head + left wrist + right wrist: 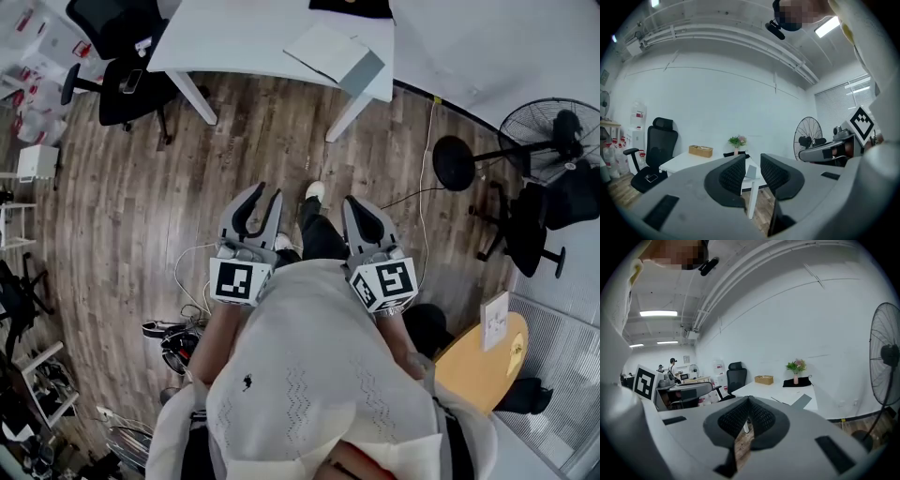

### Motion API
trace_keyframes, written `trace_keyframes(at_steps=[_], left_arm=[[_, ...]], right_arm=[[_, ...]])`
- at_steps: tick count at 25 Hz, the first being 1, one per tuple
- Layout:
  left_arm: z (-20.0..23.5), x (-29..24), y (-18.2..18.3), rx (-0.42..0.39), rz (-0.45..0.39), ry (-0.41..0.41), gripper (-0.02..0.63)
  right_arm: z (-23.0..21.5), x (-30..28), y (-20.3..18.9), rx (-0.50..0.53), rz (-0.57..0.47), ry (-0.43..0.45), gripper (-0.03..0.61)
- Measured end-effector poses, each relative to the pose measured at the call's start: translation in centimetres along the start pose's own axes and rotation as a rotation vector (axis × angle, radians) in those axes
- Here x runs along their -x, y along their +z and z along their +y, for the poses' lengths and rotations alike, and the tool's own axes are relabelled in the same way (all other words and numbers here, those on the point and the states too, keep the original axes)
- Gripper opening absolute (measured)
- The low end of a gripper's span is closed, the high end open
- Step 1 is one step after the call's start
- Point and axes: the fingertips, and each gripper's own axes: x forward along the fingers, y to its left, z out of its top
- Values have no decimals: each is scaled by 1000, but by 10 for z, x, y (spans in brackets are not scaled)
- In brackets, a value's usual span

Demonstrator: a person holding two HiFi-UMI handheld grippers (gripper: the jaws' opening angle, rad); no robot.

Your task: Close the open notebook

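The left gripper's [268, 193] fingers are spread, with nothing between. The right gripper's [351, 202] fingers are pressed together. The notebook [330, 52], laid near the worktop [234, 33] edge, could be pushed off.

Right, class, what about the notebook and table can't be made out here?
1. Notebook: head view, too small and distant to tell whether pages carry writing.
2. Same notebook, left gripper view: partly hidden behind the left gripper.
3. Black cloth: cut off by the head view's top edge.
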Motion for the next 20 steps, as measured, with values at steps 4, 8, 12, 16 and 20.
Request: trace_keyframes(at_steps=[4,8,12,16,20], left_arm=[[20,-11,0,-11,-3,34,104],[33,-25,0,-16,-7,50,104],[49,-43,-6,4,14,71,104],[61,-73,-2,-1,18,70,104],[74,-105,4,-7,21,69,104]], right_arm=[[-5,-20,7,4,3,24,0],[-12,-42,11,9,19,42,0],[-20,-65,14,8,35,57,0],[-38,-93,22,5,45,66,0],[-58,-121,34,2,38,71,0]])
